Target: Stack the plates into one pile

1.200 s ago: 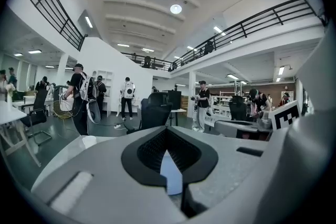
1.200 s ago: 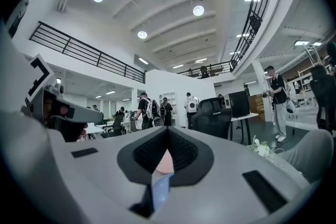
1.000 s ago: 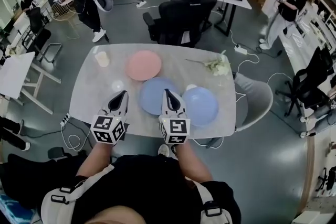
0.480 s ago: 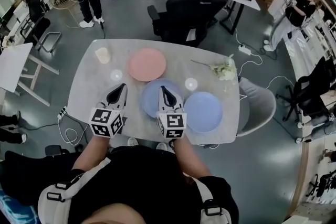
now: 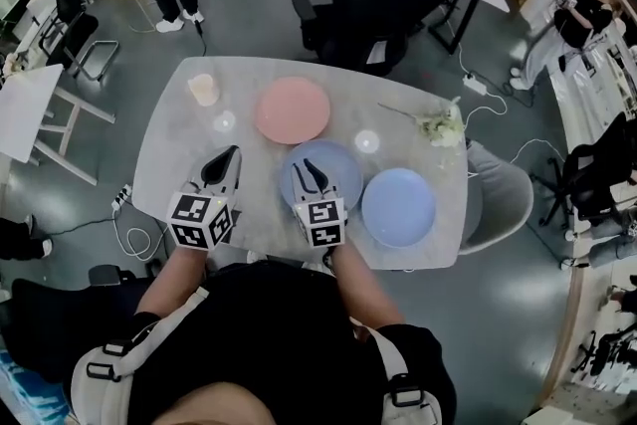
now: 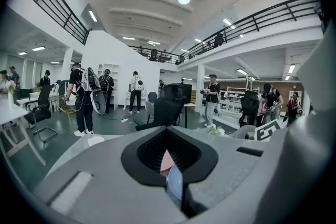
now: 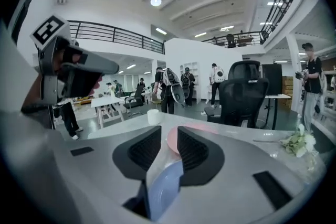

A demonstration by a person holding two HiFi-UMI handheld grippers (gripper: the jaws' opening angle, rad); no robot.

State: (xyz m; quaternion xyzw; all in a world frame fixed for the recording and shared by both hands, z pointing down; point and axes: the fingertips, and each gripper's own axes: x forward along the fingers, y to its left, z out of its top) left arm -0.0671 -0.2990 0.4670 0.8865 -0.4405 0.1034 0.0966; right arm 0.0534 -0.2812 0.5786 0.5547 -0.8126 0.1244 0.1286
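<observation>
Three plates lie on the grey table (image 5: 179,169): a pink plate (image 5: 292,110) at the back, a blue plate (image 5: 333,176) in the middle and a second blue plate (image 5: 398,206) to its right. My right gripper (image 5: 311,166) hangs low over the near left rim of the middle blue plate. Its jaws have just been opening and stand a little apart, with nothing pinched. In the right gripper view (image 7: 169,144) the gap shows the blue plate (image 7: 163,186) and, beyond it, the pink plate (image 7: 173,139). My left gripper (image 5: 230,157) is shut and empty over bare table left of the middle plate.
A pale cup (image 5: 203,89) stands at the table's back left and a sprig of white flowers (image 5: 441,125) lies at the back right. Black office chairs (image 5: 358,15) stand beyond the table and a grey chair (image 5: 498,199) to its right. Several people stand farther off.
My right gripper has come down toward the middle blue plate's near rim and its jaws have parted. My left gripper has shifted a little alongside. The plates lie where they were.
</observation>
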